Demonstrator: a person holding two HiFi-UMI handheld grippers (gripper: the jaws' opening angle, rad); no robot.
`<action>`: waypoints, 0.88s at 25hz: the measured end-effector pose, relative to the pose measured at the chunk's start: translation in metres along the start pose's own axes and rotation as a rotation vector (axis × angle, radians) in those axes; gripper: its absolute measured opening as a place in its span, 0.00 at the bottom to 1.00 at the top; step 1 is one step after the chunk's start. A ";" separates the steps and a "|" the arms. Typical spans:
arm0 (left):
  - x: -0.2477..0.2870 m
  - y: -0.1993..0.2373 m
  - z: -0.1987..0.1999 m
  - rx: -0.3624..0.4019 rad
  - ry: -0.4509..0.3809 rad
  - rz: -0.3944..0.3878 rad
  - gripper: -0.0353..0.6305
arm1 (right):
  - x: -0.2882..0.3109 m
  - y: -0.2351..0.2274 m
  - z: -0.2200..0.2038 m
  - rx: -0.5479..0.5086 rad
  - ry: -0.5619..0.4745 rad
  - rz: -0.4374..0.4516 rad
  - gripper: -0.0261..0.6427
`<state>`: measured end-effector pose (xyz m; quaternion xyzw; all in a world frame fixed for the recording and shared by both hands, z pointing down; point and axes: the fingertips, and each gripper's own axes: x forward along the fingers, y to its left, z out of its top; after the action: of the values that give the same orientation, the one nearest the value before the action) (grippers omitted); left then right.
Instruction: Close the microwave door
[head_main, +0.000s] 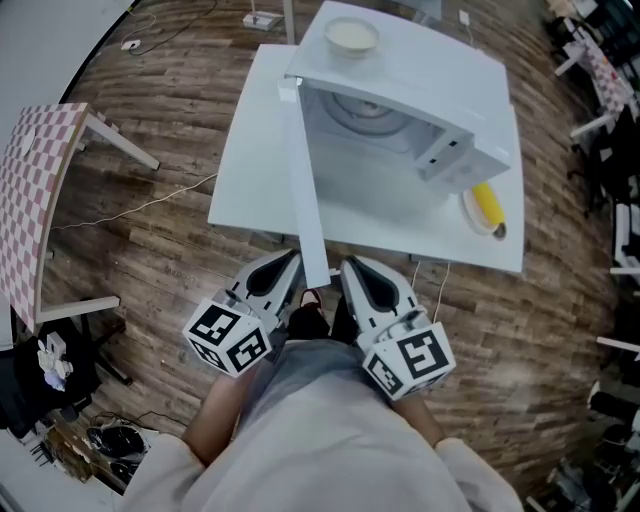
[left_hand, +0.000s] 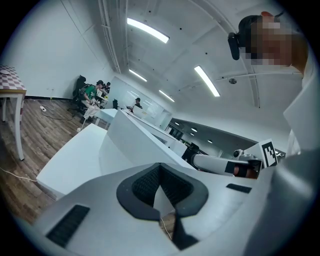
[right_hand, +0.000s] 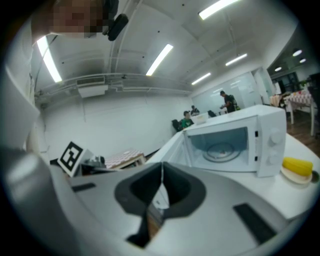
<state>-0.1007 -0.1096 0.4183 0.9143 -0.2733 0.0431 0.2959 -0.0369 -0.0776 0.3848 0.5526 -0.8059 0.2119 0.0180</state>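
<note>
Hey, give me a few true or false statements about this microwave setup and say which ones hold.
1. The microwave door stands open. True.
2. A bowl sits on top of the microwave. True.
3. The yellow item lies inside the microwave. False: it lies on a small plate on the table, beside the microwave.
4. The left gripper clamps the door. False: its jaws are together with nothing between them.
5. The right gripper is shut and empty. True.
</note>
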 end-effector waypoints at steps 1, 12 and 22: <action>0.002 -0.002 0.000 0.002 0.000 -0.006 0.07 | -0.001 -0.002 0.000 0.002 0.000 -0.004 0.07; 0.026 -0.019 0.000 0.004 0.024 -0.061 0.07 | -0.014 -0.027 0.003 0.028 -0.008 -0.054 0.07; 0.051 -0.032 0.001 -0.027 0.056 -0.101 0.07 | -0.022 -0.050 0.009 0.045 -0.021 -0.091 0.07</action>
<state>-0.0407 -0.1131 0.4139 0.9212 -0.2192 0.0501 0.3175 0.0187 -0.0768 0.3871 0.5912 -0.7750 0.2231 0.0067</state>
